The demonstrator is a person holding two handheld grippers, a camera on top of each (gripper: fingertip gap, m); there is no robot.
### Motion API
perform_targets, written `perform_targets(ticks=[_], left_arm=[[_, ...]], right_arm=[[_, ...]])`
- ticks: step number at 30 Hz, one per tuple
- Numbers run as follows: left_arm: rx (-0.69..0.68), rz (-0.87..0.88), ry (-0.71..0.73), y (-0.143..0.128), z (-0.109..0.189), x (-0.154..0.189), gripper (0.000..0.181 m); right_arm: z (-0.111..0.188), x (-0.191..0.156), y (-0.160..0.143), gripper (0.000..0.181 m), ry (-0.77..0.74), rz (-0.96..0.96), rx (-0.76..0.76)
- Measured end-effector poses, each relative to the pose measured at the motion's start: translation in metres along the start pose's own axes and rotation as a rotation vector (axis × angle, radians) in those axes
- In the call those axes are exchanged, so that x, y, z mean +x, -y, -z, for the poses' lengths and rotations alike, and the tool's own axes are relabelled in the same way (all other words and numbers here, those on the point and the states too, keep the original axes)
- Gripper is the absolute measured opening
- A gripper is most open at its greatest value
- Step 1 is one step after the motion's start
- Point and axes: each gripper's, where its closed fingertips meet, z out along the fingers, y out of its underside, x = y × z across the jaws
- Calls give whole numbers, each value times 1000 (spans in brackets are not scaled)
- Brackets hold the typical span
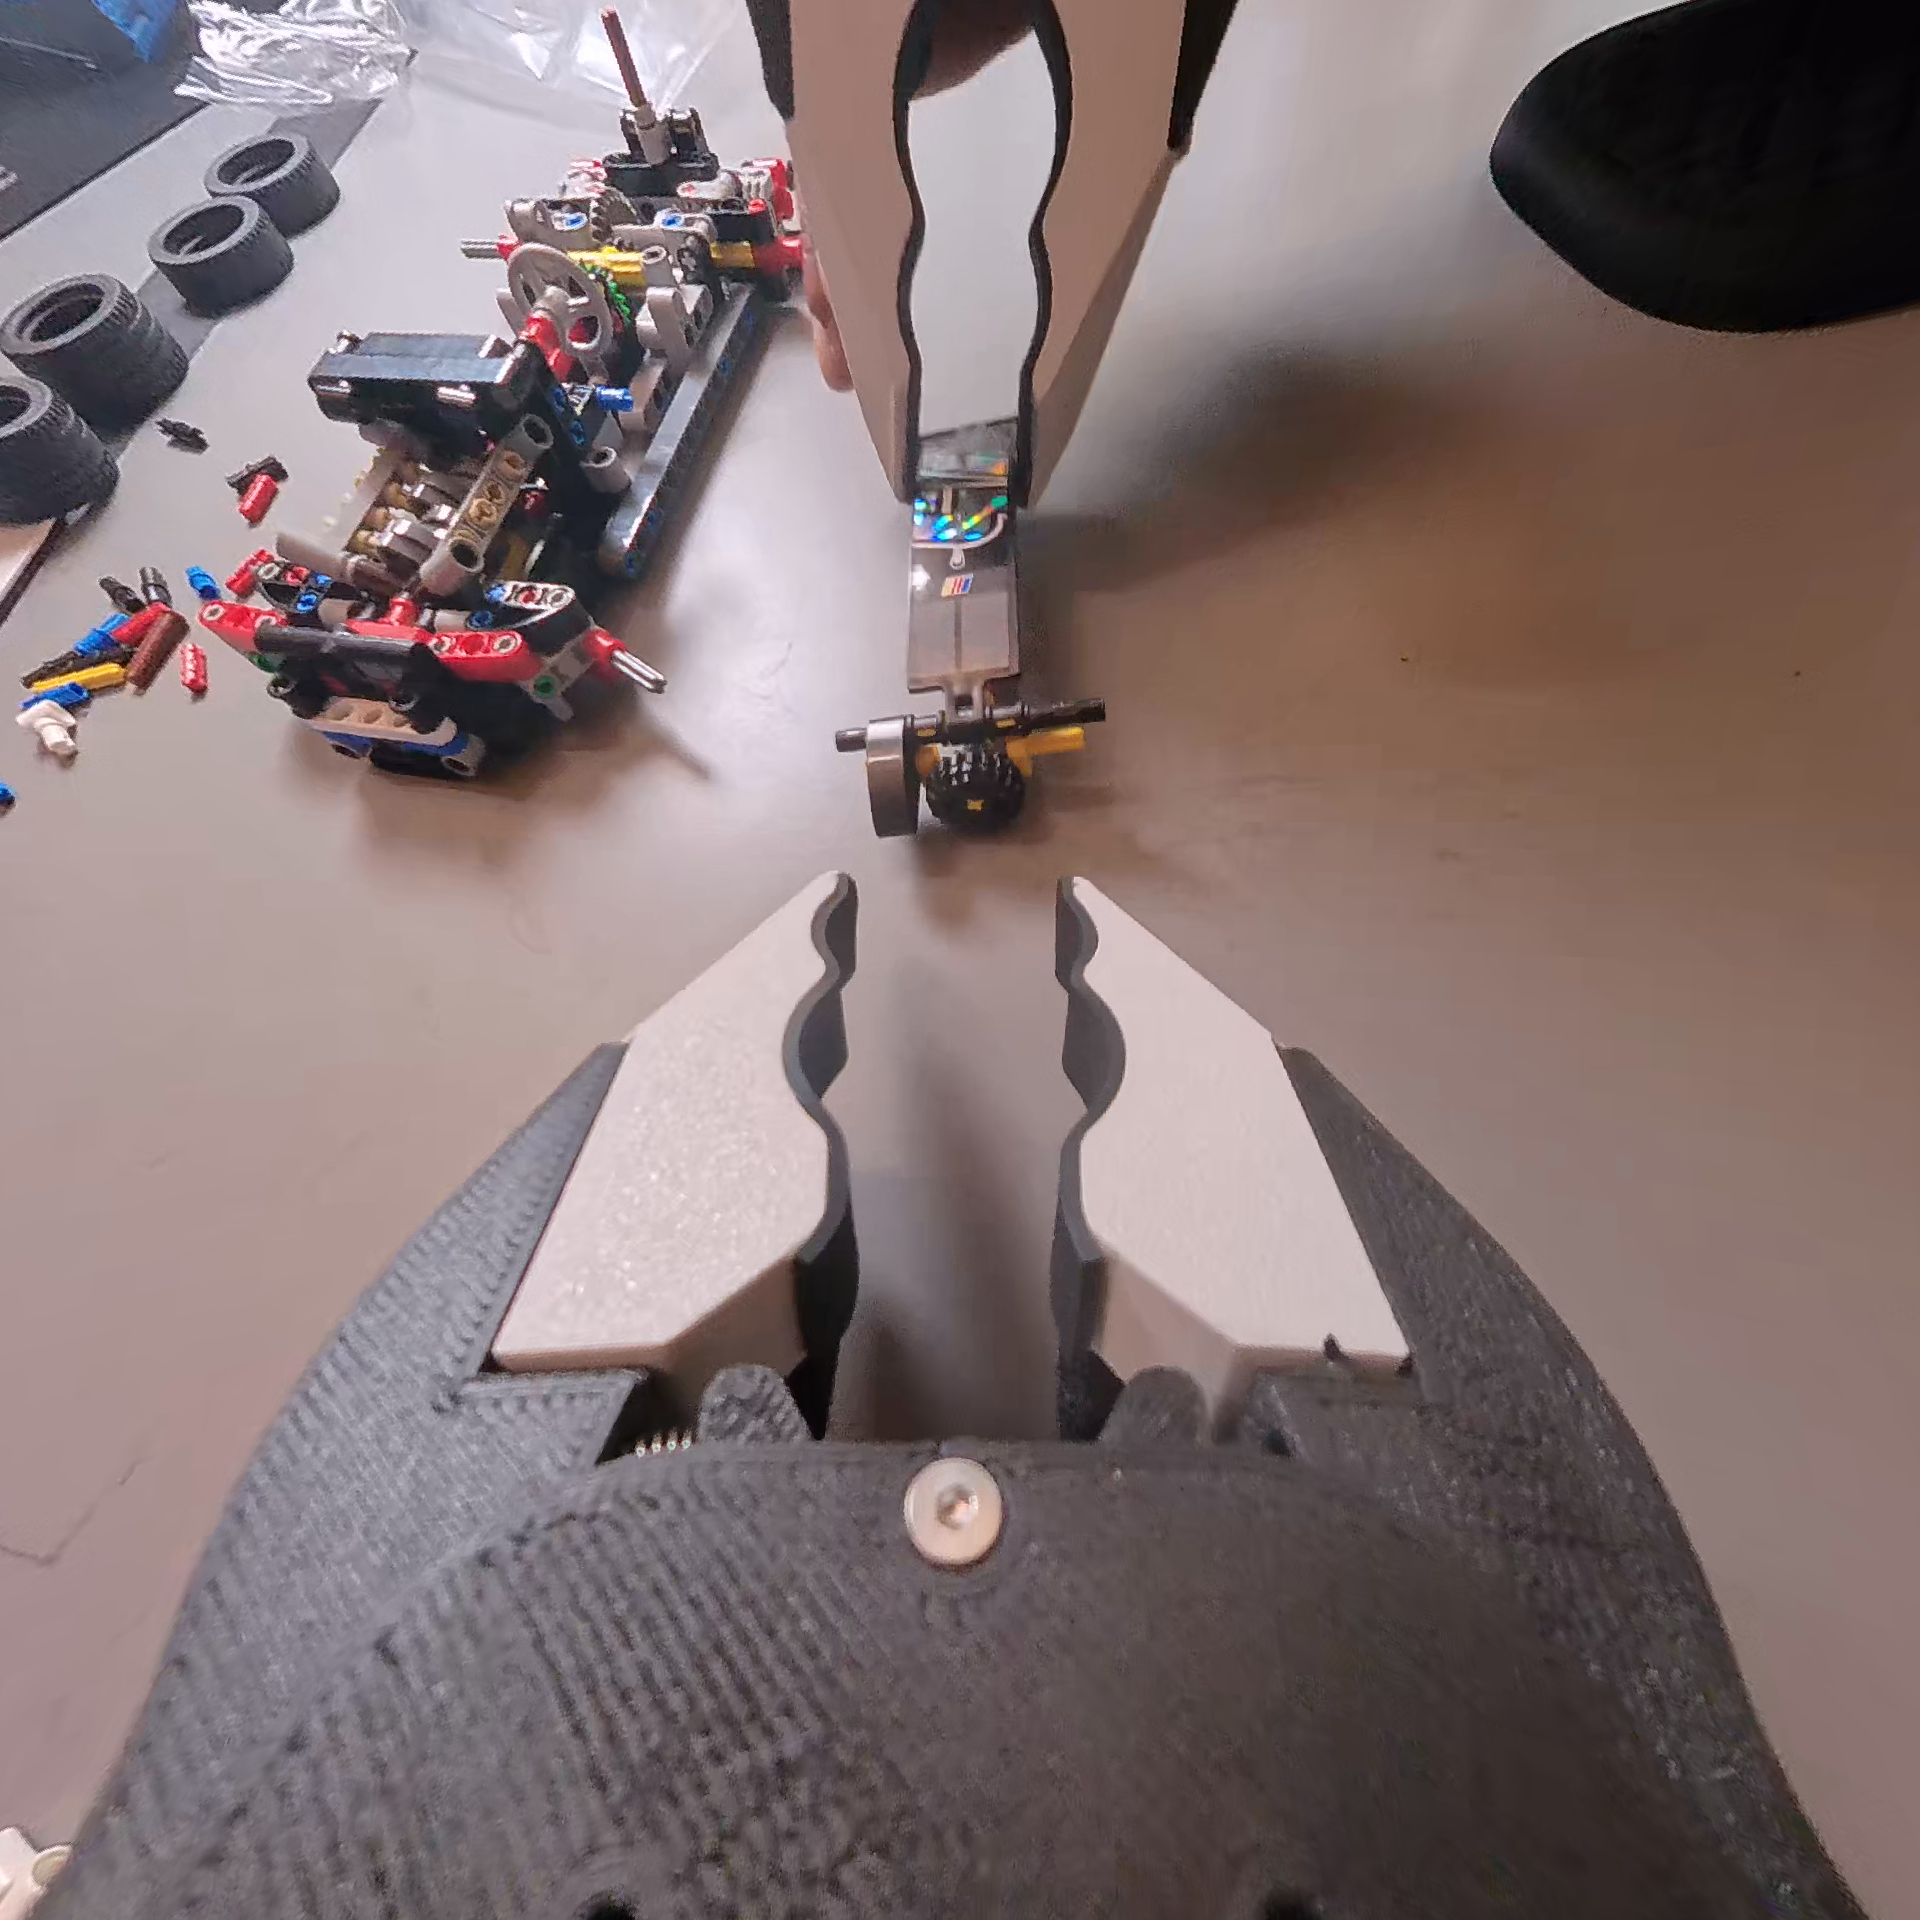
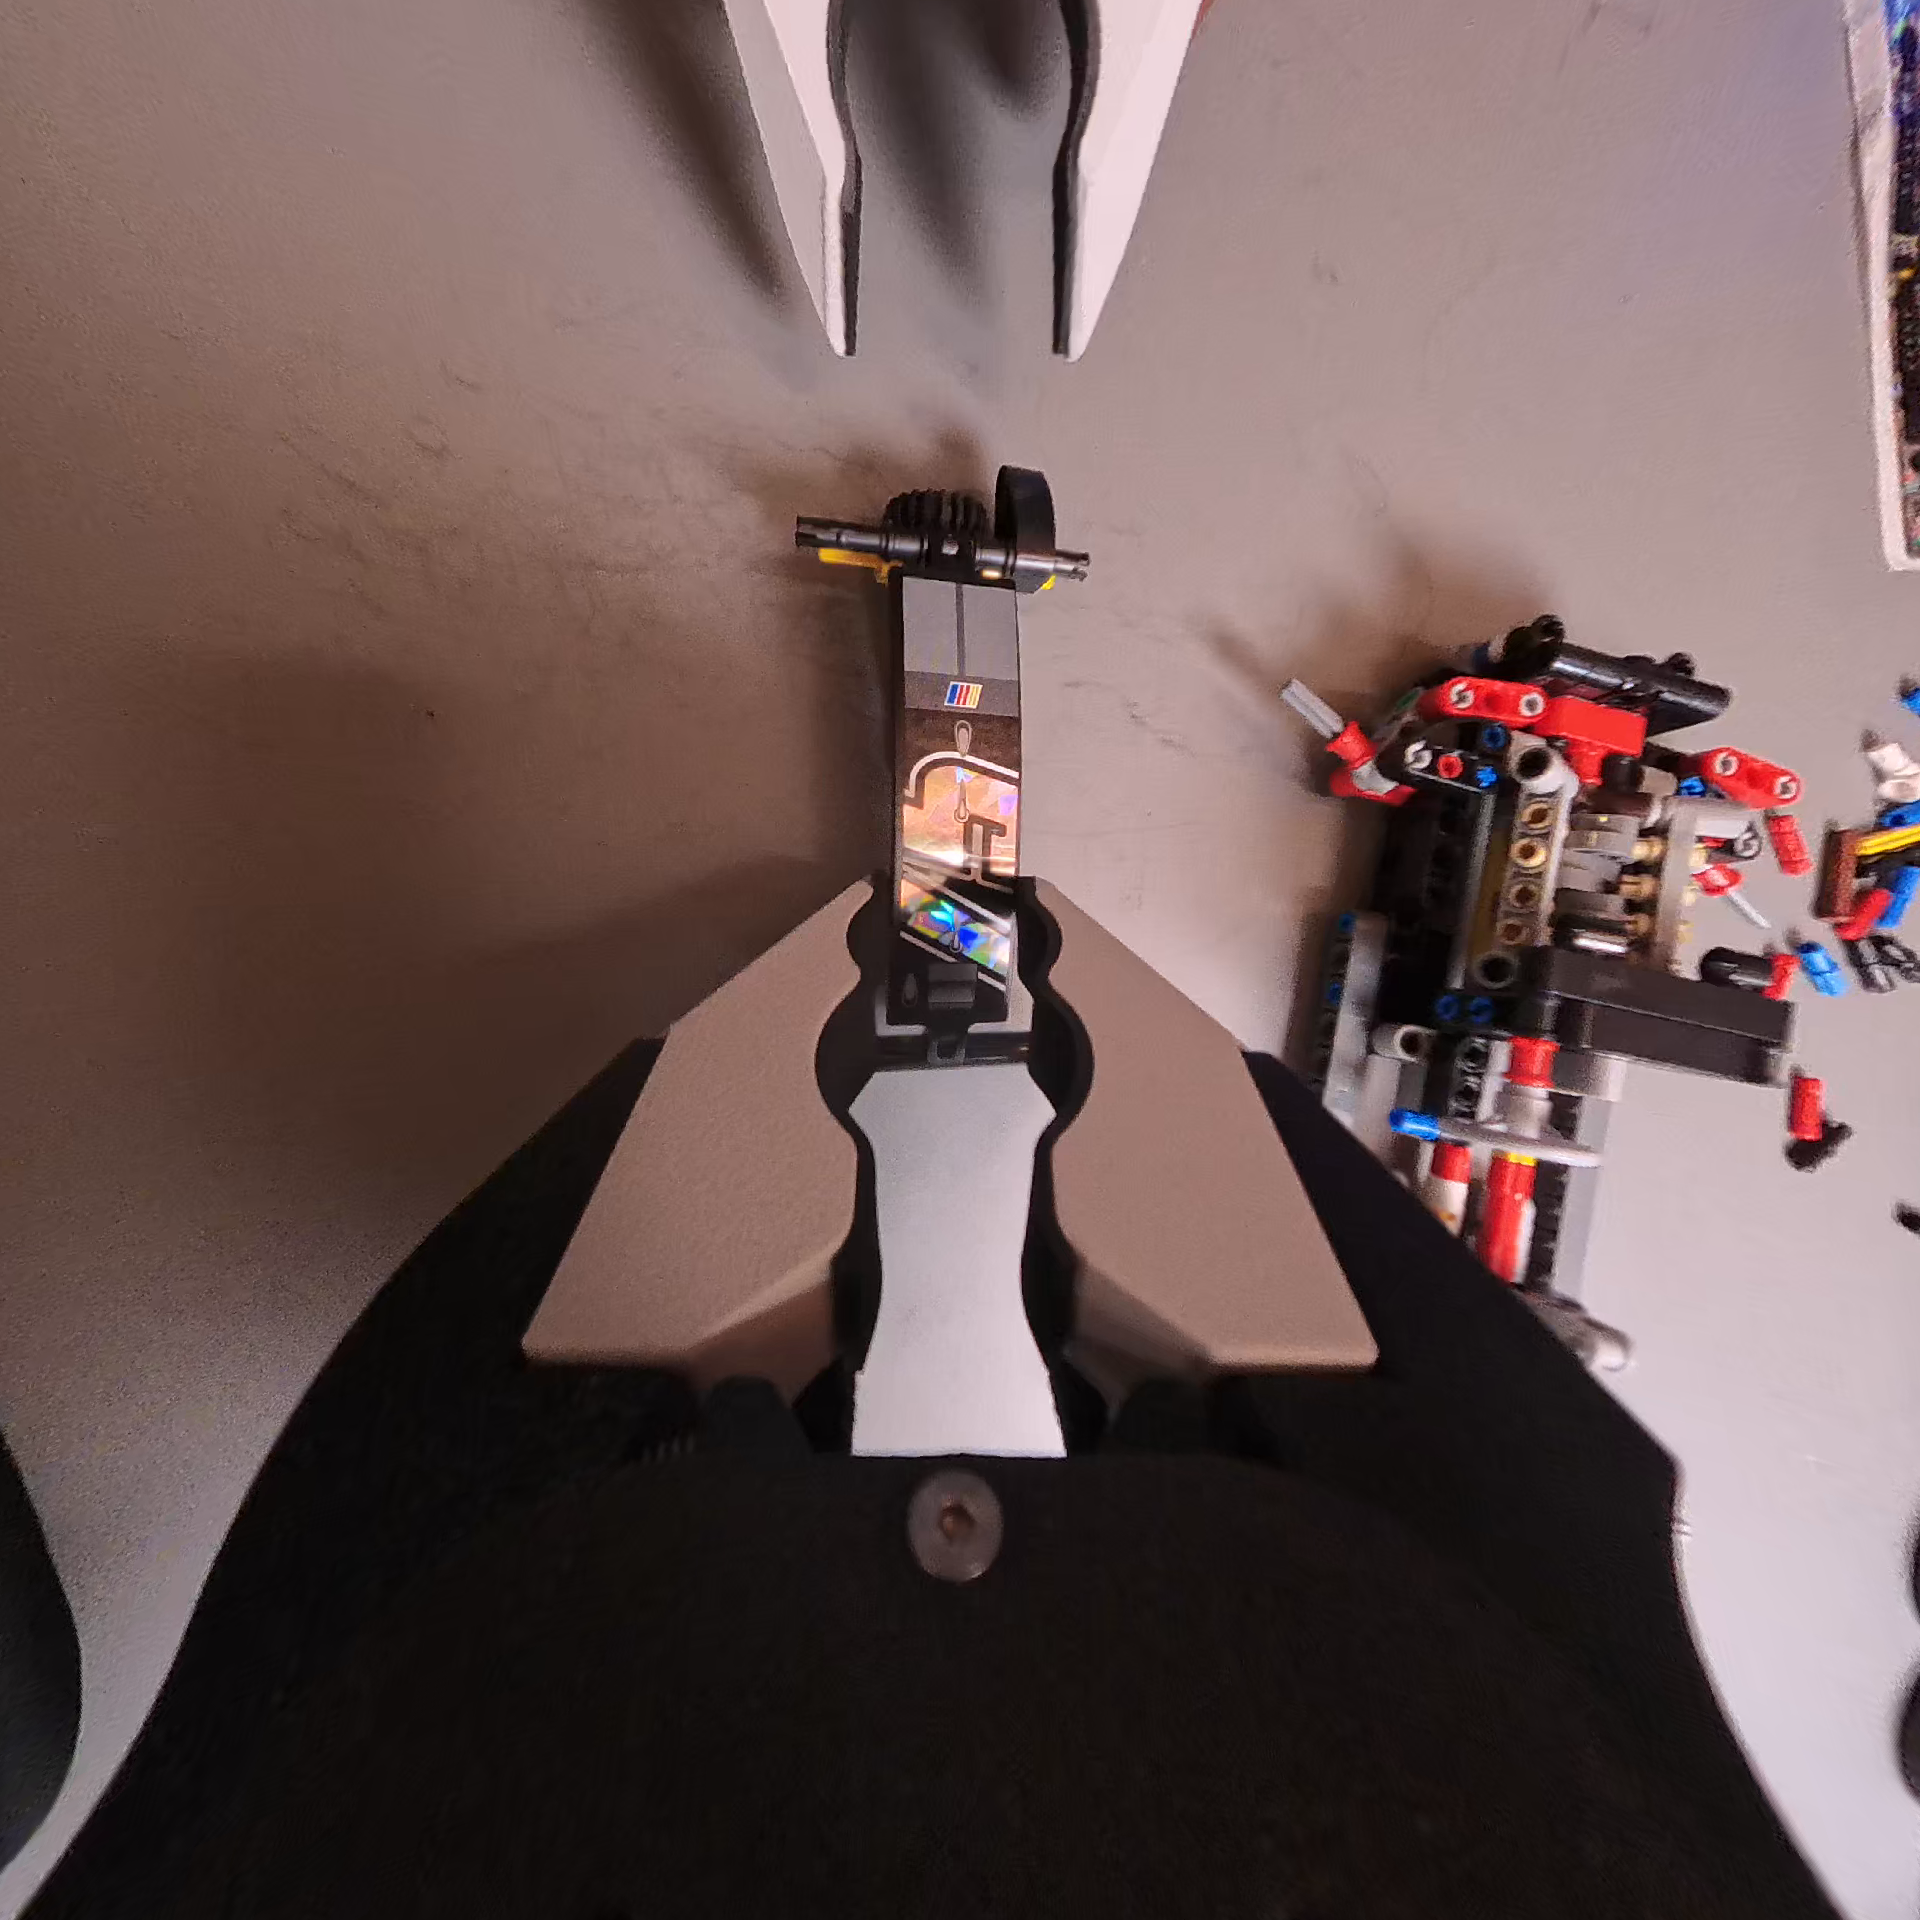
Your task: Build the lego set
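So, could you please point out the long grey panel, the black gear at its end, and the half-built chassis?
Long grey panel (image 2: 958, 665): right wrist view, on its plain grey stretch.
Black gear (image 1: 975, 796): left wrist view, on its toothed face.
Half-built chassis (image 1: 400, 384): left wrist view, on its black block.

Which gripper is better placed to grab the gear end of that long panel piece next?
Left. The left hand-held gripper is open and empty, pointing at the black gear just ahead. The right hand-held gripper is already shut on the dark panel at its opposite end.
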Motion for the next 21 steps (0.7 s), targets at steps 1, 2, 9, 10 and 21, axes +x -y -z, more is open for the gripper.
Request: perform_targets(ticks=[1, 2, 9, 10, 21], left_arm=[[3, 1, 2, 1, 0, 0, 37], [5, 1, 4, 1, 0, 0, 37], [21, 25, 29, 5, -4, -2, 37], [38, 34, 41, 8, -3, -4, 38], [496, 164, 520, 59, 71, -82, 44]], right_arm=[[-2, -1, -2, 21, -5, -7, 1], [-3, -1, -4, 24, -20, -13, 0], [33, 1, 24, 37, -186, -83, 253], [43, 6, 32, 36, -237, -99, 330], [126, 95, 56, 28, -788, -342, 753]])
